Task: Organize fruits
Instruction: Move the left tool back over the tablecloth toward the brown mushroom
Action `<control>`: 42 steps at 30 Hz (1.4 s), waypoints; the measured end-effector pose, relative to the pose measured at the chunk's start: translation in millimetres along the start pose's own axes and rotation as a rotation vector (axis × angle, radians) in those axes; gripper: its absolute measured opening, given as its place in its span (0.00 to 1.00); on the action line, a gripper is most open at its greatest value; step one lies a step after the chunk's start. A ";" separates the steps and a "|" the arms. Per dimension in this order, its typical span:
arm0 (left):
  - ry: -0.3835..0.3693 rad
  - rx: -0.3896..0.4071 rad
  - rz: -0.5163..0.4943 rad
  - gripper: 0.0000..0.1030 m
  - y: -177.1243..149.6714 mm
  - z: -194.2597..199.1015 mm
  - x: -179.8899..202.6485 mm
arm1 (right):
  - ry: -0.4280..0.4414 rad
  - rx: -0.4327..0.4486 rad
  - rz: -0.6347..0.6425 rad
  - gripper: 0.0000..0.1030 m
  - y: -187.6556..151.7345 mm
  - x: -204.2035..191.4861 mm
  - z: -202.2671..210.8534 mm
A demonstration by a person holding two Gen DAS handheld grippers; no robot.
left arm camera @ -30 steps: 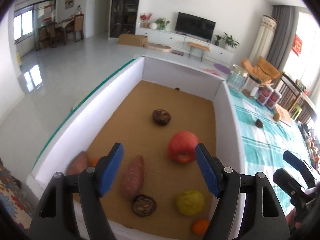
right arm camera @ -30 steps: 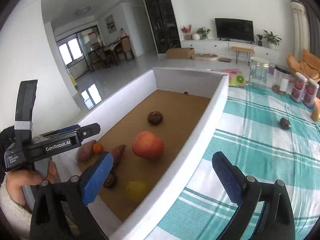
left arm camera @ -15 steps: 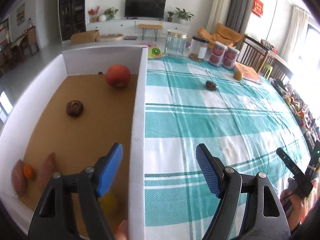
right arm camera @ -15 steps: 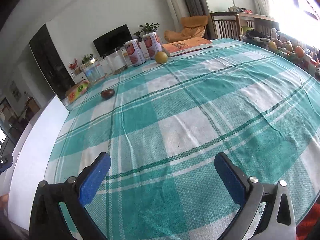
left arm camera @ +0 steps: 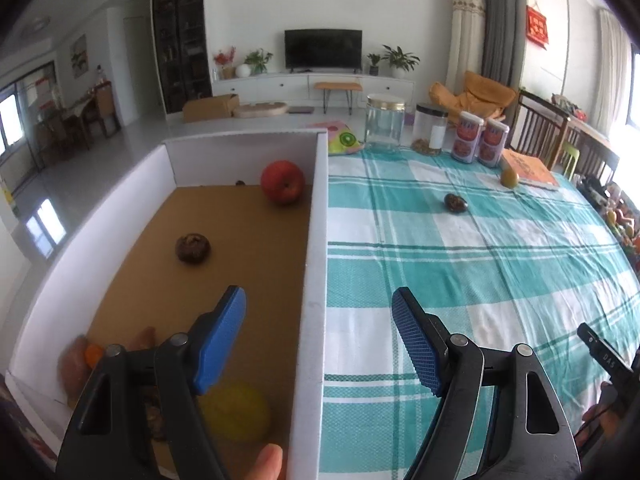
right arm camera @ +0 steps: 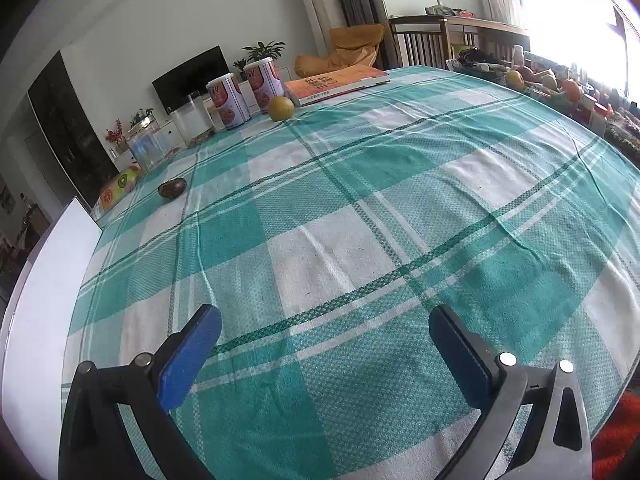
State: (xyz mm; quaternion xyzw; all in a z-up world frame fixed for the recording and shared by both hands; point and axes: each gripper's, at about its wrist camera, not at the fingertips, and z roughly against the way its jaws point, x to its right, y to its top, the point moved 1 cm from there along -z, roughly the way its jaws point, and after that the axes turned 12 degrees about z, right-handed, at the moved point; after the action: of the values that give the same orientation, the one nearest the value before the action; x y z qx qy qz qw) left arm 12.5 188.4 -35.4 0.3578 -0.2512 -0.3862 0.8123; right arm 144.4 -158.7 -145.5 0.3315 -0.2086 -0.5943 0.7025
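1. Between the two blue fingers of the left gripper runs the white wall of the box. The jaws are wide apart and hold nothing. One finger hangs over the box floor and the other hangs over the tablecloth.
2. Just under that gripper, inside the box, sits a yellow fruit. Off to the side are two sweet potatoes with a small orange between them.
3. Farther ahead in the box are a dark round fruit and a red apple near the back wall.
4. Over the tablecloth, the right gripper is also wide open and empty. It touches nothing.
5. Far ahead of it, two fruits are not in the box yet: a dark fruit and a yellow-green fruit beside the cans and the book.
6. What could go wrong: the left gripper could bump the thin wall and shove the box, and the apple could roll.
7. The round fruits on the cloth could slip or roll away if squeezed off-centre. The cans could tip if the gripper comes in too fast.
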 end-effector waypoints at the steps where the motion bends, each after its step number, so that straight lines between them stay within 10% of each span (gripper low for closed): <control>1: -0.001 0.058 -0.020 0.76 1.5 11.6 6.1 | -0.006 -0.001 0.000 1.00 -0.1 0.5 0.0; 6: -0.158 0.120 -0.092 0.82 4.7 48.2 45.7 | -0.004 -0.032 0.005 1.00 -2.2 -0.9 -5.9; 14: -0.403 -0.234 -0.071 0.83 -45.3 -7.9 110.2 | -0.006 0.000 -0.059 1.00 -3.3 12.7 4.7; 19: -0.352 -0.285 -0.017 0.83 -66.1 -63.5 132.7 | 0.016 -0.023 -0.092 1.00 -5.6 17.0 0.1; 26: -0.321 -0.191 -0.026 0.82 -15.0 -149.8 181.5 | 0.038 -0.039 -0.087 1.00 -6.3 14.1 -3.5; 36: -0.236 -0.280 -0.124 0.81 26.9 -266.2 230.3 | 0.058 -0.035 -0.103 1.00 -3.6 18.1 -6.2; 38: -0.209 -0.284 -0.154 0.51 23.9 -272.4 231.5 | 0.055 -0.034 -0.101 1.00 -3.2 17.7 -6.6; 42: -0.210 -0.255 -0.172 0.46 21.6 -263.4 220.2 | 0.052 -0.031 -0.100 1.00 -2.4 17.3 -7.2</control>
State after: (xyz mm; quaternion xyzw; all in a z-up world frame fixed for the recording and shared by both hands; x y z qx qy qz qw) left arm 329.2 122.2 -152.4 0.2298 -0.2521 -0.5183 0.7842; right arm 151.2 -174.1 -153.9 0.3458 -0.1643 -0.6231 0.6820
